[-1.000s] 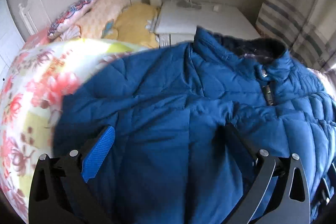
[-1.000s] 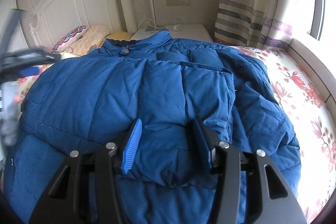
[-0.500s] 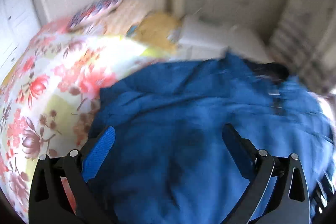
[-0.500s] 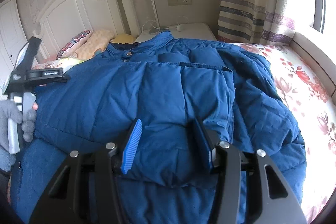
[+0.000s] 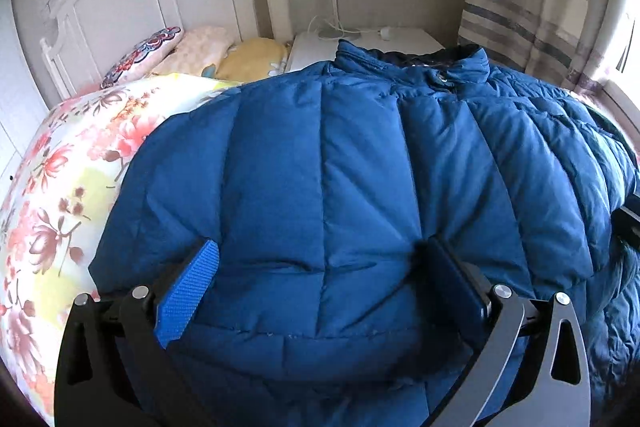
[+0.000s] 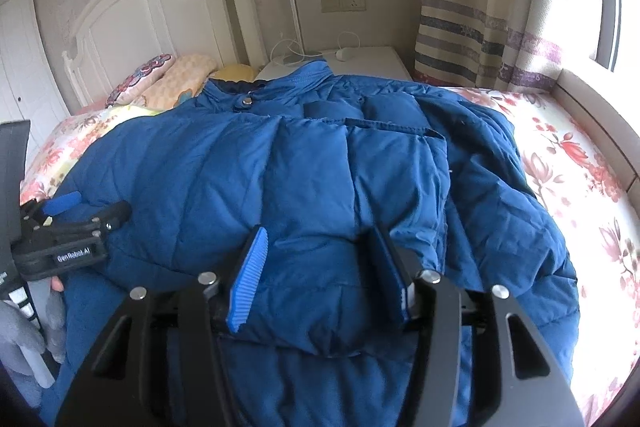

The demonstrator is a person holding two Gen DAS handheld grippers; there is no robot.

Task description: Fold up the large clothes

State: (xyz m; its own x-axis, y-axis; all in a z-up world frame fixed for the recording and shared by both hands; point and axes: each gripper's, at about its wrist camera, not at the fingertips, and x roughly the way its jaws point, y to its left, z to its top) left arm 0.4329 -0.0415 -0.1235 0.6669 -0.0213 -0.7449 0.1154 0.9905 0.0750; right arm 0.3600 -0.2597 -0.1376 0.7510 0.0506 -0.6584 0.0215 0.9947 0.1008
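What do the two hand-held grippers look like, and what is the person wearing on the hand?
Both are black, with angular cut-out arms and silver rivets. Each left hand-held gripper and right hand-held gripper pairs a ribbed blue pad with a dark one. Seen from the right wrist view, the left one's side carries a white-lettered label. The hand wears a grey knit glove.

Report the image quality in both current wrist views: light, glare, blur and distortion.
Left wrist view: sharp, even light, the blue puffer jacket bulged by fisheye, dark corners. Right wrist view: sharp too, but window daylight washes out the floral bedsheet at right; the headboard bows.
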